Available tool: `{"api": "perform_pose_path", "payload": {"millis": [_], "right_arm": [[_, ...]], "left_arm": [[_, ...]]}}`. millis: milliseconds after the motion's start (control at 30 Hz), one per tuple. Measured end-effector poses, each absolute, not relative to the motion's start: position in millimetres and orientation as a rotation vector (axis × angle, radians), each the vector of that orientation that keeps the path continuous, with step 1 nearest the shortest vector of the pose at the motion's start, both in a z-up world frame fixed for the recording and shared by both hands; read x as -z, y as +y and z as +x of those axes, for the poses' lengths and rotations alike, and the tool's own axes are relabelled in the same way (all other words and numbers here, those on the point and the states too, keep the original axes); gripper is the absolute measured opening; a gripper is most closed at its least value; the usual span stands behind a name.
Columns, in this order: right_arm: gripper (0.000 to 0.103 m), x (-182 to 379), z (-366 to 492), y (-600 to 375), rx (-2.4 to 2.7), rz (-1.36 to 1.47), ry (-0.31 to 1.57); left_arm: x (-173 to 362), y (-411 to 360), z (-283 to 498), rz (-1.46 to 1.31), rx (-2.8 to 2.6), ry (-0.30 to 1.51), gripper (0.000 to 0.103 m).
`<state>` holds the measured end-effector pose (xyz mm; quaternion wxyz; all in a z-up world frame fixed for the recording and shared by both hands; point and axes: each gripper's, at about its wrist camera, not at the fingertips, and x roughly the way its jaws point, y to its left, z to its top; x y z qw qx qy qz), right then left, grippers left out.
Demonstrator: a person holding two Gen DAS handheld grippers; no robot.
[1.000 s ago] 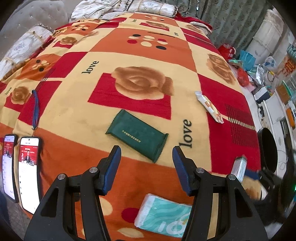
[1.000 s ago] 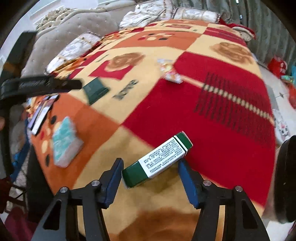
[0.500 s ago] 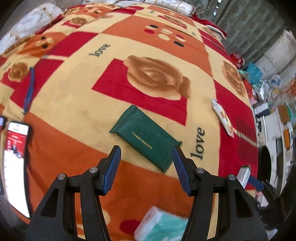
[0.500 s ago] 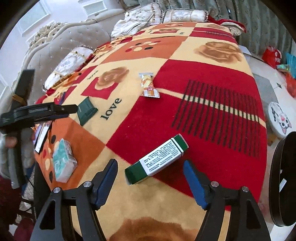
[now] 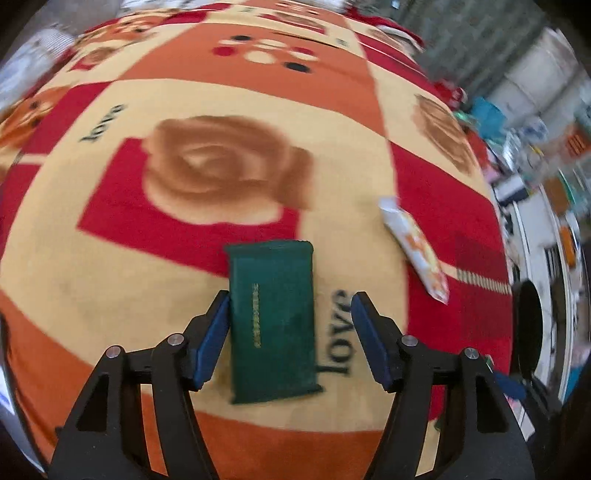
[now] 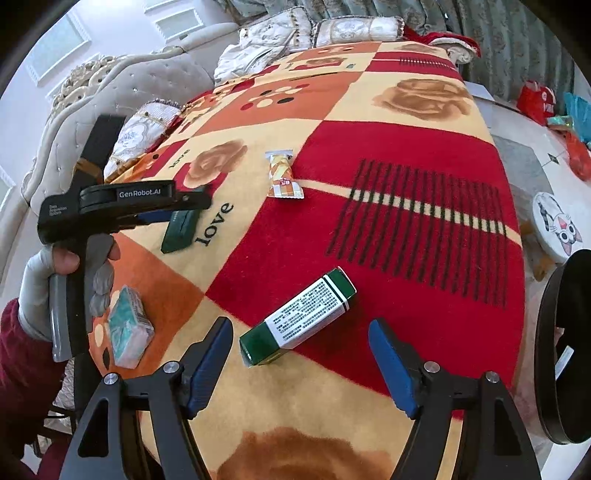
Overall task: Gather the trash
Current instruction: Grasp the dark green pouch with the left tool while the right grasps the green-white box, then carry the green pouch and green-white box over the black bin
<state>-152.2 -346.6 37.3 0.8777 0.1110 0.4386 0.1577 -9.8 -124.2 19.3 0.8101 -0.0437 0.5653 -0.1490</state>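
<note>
A dark green flat packet (image 5: 272, 317) lies on the patterned blanket (image 5: 110, 280). My left gripper (image 5: 290, 332) is open and straddles it, the left finger close to its edge. In the right wrist view the packet (image 6: 180, 230) lies under the left gripper (image 6: 184, 206). A green and white box (image 6: 299, 319) lies just ahead of my open right gripper (image 6: 300, 356), between its fingers but apart from them. An orange and white snack wrapper (image 5: 415, 251) lies to the right; in the right wrist view it (image 6: 282, 175) sits further up the bed.
A teal tissue pack (image 6: 127, 328) lies near the blanket's left edge. A black round bin (image 6: 565, 347) stands off the right side of the bed. Pillows (image 6: 314, 33) line the headboard end. Clutter (image 5: 546, 147) fills the floor to the right.
My left gripper has moved forward over the green packet, which now lies between its fingers. My right gripper has opened wider and drawn back a little from the box.
</note>
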Motion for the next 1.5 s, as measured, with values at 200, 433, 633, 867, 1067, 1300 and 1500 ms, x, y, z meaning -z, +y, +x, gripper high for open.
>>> {"api": "perform_pose_path", "payload": {"millis": [200, 433, 633, 867, 1067, 1300, 1500], "right_arm": [[0.083, -41.5, -147.5, -334.4, -0.400, 0.068, 0.891], [0.089, -31.0, -136.5, -320.4, -0.490, -0.172, 0.910], [0.077, -26.4, -127.7, -331.5, -0.513, -0.095, 0.908], [0.077, -41.8, -146.5, -342.9, -0.448, -0.023, 0.816], [0.077, -51.6, -156.3, -355.5, -0.398, 0.066, 0.789], [0.077, -59.8, -169.1, -366.2, -0.351, 0.101, 0.769], [0.077, -62.8, -179.7, -375.8, -0.312, 0.110, 0.757]], "left_arm": [[-20.2, -119.1, -17.4, -0.082, 0.337, 1.228, 0.065], [-22.9, -119.9, -26.5, -0.066, 0.335, 1.242, 0.065], [-18.9, -134.1, -31.1, 0.031, 0.310, 1.210, 0.064], [-23.2, -132.7, -29.7, 0.031, 0.321, 1.204, 0.037], [-44.2, -140.0, -47.2, 0.021, 0.372, 1.164, 0.037], [-73.2, -165.9, -69.5, 0.025, 0.444, 1.102, 0.037], [-87.5, -193.2, -88.1, 0.042, 0.501, 1.075, 0.037]]}}
